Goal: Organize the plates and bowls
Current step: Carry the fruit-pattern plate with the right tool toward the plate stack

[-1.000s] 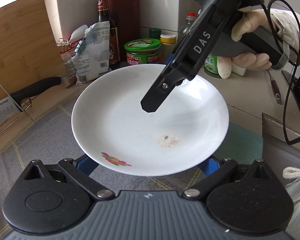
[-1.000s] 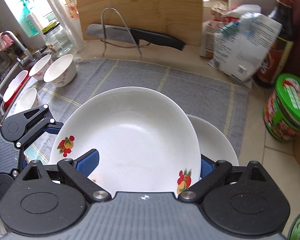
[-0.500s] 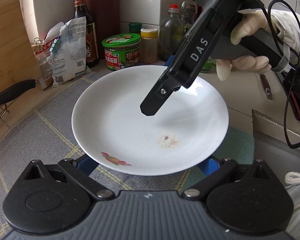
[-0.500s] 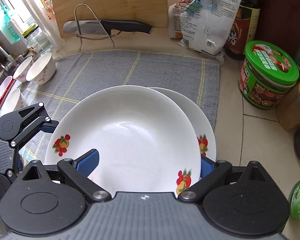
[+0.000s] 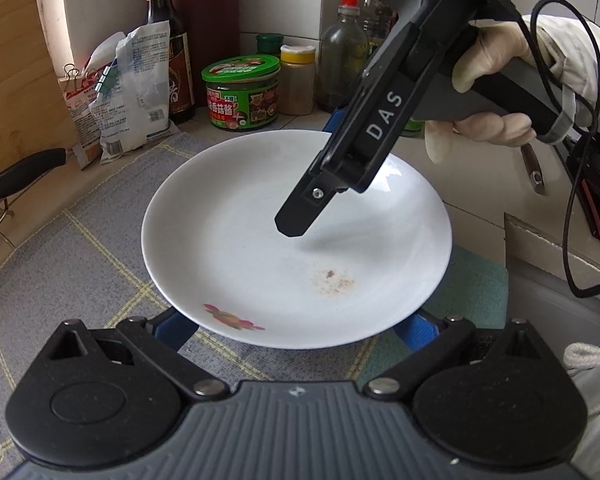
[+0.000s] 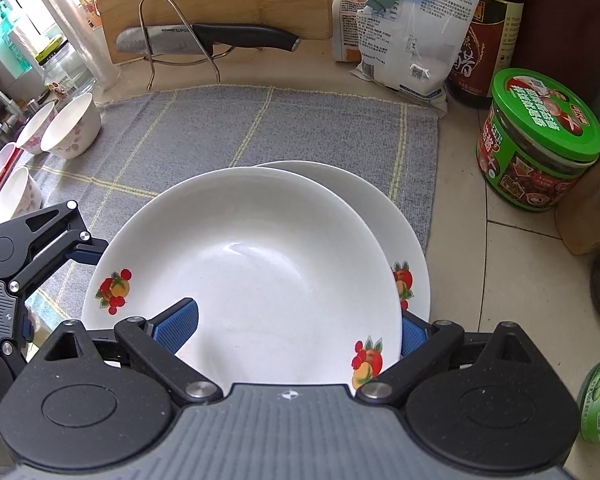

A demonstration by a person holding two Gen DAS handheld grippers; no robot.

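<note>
Stacking is half done: right tongs [image 6: 296,330] grip the top plate [image 6: 244,272] over a second plate [image 6: 410,236] beyond, left tongs [image 5: 296,326] spread beneath, bowls [image 6: 72,126] far left unsorted.

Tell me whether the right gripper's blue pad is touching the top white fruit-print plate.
Touching. The right wrist view shows the right gripper with one blue pad lying flat on the inner face of the top white fruit-print plate, no gap showing; the other pad sits behind the plate's rim.

Plate: I see the white plate [image 5: 260,248] on the grey mat [image 5: 80,264], brown specks right of its centre.
Right gripper: my right gripper [image 5: 340,160] reaches over the plate's far rim, one finger [image 5: 296,220] above its middle.
Jar: green-lidded jar [image 5: 242,92] behind the plate.
</note>
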